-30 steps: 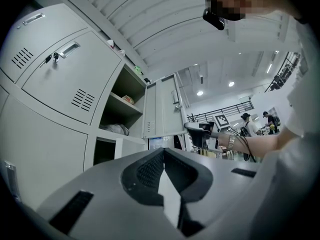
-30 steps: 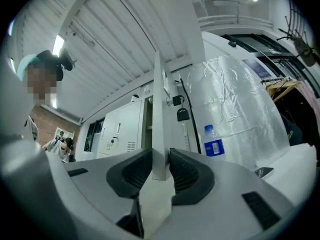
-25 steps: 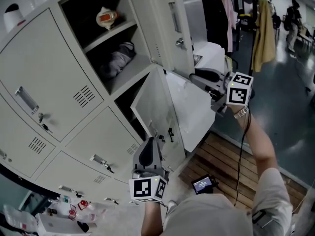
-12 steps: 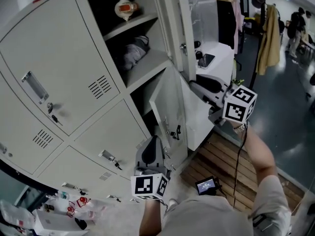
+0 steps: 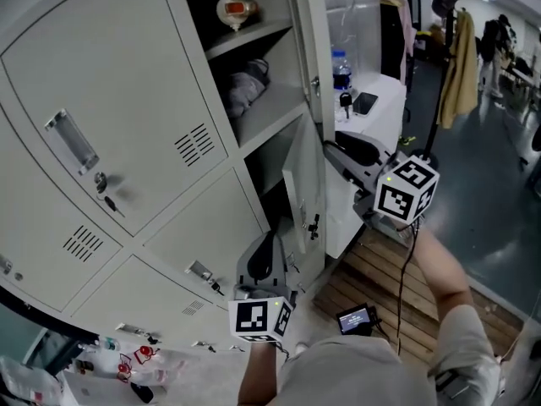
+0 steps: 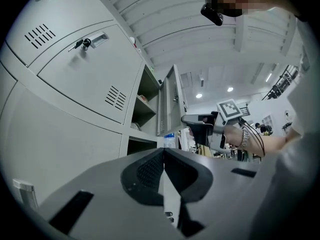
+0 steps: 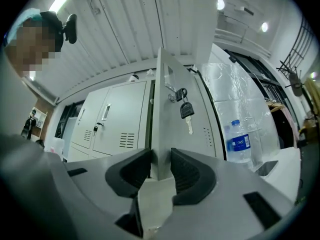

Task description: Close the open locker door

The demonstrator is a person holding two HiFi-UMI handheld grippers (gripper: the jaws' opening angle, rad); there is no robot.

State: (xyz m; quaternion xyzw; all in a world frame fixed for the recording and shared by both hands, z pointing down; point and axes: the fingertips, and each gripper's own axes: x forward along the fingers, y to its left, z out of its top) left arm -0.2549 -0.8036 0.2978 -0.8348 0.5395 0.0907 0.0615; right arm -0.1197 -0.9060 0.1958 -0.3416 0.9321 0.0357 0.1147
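Head view, left to right: closed lockers (image 5: pixel 127 142) are filling the left side. Next the left tool (image 5: pixel 266 242) is hovering low, jaws pressed together on nothing, near the bottom of the locker door (image 5: pixel 303 176). Can't tell if it's touching.

That door is standing almost edge-on, long edge upright, and its dark compartment (image 5: pixel 269 172) is lying just to its left.

The right tool (image 5: pixel 328 145) is the one doing the work. In the right gripper view its jaws are straddling the door's edge, pads sitting against both faces, though they've just been easing wider. Keys (image 7: pixel 183 109) are dangling on the outer face.

Looks like a leftward push finishes it, and nothing seems to be blocking the gap.

The upper door (image 5: pixel 306 41) is hanging open too. Further right, a worktop (image 5: pixel 389 91) with a water bottle (image 5: pixel 341 68) is sitting outside the swing.
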